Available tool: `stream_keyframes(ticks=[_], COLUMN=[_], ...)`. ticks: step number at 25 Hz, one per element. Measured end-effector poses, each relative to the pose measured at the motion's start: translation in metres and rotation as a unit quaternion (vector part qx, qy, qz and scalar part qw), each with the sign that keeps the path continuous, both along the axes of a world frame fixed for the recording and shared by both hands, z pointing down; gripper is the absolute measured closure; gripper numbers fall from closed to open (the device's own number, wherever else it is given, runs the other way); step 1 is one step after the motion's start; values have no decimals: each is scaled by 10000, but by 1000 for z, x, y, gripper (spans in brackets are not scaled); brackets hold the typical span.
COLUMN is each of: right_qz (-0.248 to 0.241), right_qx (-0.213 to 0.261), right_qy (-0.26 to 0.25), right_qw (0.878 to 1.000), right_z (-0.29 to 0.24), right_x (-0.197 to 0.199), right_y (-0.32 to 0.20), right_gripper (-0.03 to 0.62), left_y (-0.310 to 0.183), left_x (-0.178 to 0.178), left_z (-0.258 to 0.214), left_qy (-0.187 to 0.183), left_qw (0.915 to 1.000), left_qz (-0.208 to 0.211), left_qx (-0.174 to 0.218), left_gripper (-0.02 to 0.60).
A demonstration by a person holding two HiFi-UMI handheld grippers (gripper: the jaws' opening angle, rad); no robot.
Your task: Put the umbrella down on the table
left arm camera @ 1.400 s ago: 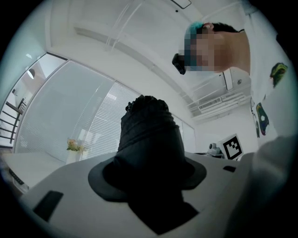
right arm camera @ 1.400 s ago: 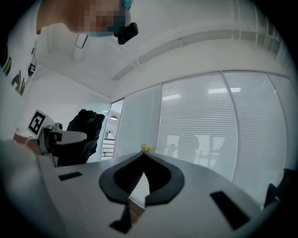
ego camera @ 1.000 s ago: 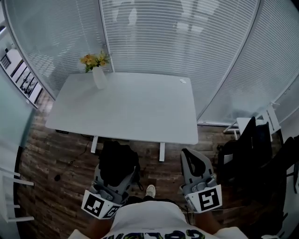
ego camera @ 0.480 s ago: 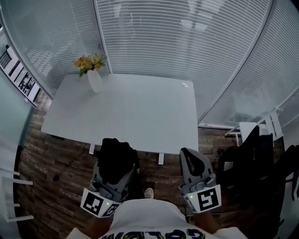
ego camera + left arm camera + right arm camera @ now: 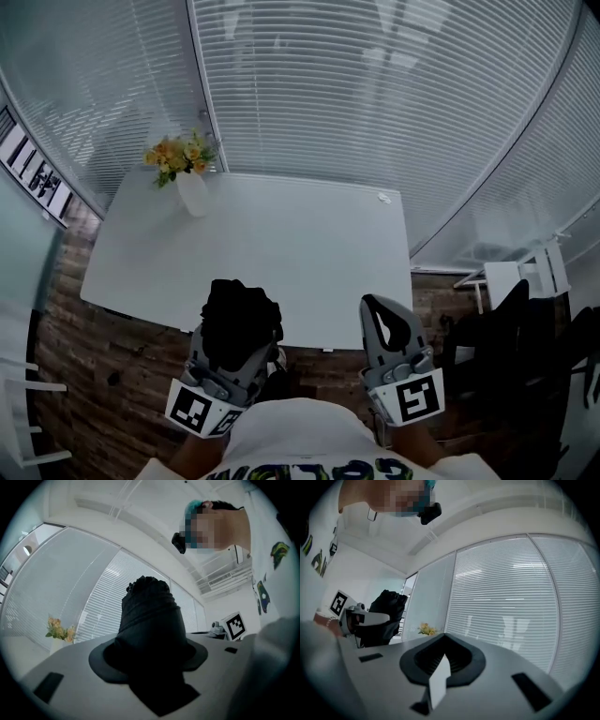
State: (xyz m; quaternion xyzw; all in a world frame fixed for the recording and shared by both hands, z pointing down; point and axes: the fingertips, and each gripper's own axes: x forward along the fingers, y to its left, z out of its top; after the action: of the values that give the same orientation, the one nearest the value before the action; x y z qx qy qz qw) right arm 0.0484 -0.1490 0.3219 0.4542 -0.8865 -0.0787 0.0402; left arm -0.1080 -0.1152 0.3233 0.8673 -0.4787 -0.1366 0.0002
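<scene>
A folded black umbrella (image 5: 241, 319) stands up between the jaws of my left gripper (image 5: 236, 343), which is shut on it. In the left gripper view the umbrella (image 5: 150, 616) fills the middle and hides the jaw tips. It hangs at the near edge of the white table (image 5: 300, 244). My right gripper (image 5: 371, 304) is level beside it at the same edge, its fingers meeting at the tip with nothing in them. The right gripper view shows the umbrella (image 5: 387, 607) in the left gripper (image 5: 363, 618) off to its left.
A white vase of yellow flowers (image 5: 190, 183) stands at the table's far left corner. Glass walls with blinds close the far side. Black bags and a chair (image 5: 511, 328) are at the right, and a white chair (image 5: 21, 412) is at the left on the wooden floor.
The table has drawn nearer in the head view. Both grippers, earlier over the floor short of it, now reach its near edge. The umbrella stays in the left gripper.
</scene>
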Motion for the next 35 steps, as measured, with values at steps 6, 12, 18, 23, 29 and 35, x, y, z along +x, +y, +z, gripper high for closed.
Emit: stream_keyframes(ticks=[6, 12, 18, 23, 29, 35], right_qz=[40, 131, 255, 278, 271, 287], right_qx=[91, 63, -28, -88, -32, -33], right_qy=[39, 95, 68, 54, 29, 2], right_qw=[9999, 9999, 9996, 9996, 9996, 9996], right_z=[-9, -2, 4, 7, -2, 0], right_x=[-44, -68, -60, -39, -6, 16], right_y=[-58, -96, -117, -138, -148, -155], right_gripper=[585, 585, 585, 585, 585, 585], left_y=[-60, -104, -128, -148, -159, -178], left_x=[-42, -66, -61, -42, -10, 23], left_z=[-4, 3, 5, 5, -6, 19], left_qy=[-18, 2, -16, -74, -336, -1193], left_qw=[10000, 9999, 9996, 9996, 9989, 9906], left_qz=[75, 163, 274, 286, 322, 656], left_qx=[35, 49, -15, -22, 85, -141], left_gripper=[324, 324, 324, 324, 325, 328])
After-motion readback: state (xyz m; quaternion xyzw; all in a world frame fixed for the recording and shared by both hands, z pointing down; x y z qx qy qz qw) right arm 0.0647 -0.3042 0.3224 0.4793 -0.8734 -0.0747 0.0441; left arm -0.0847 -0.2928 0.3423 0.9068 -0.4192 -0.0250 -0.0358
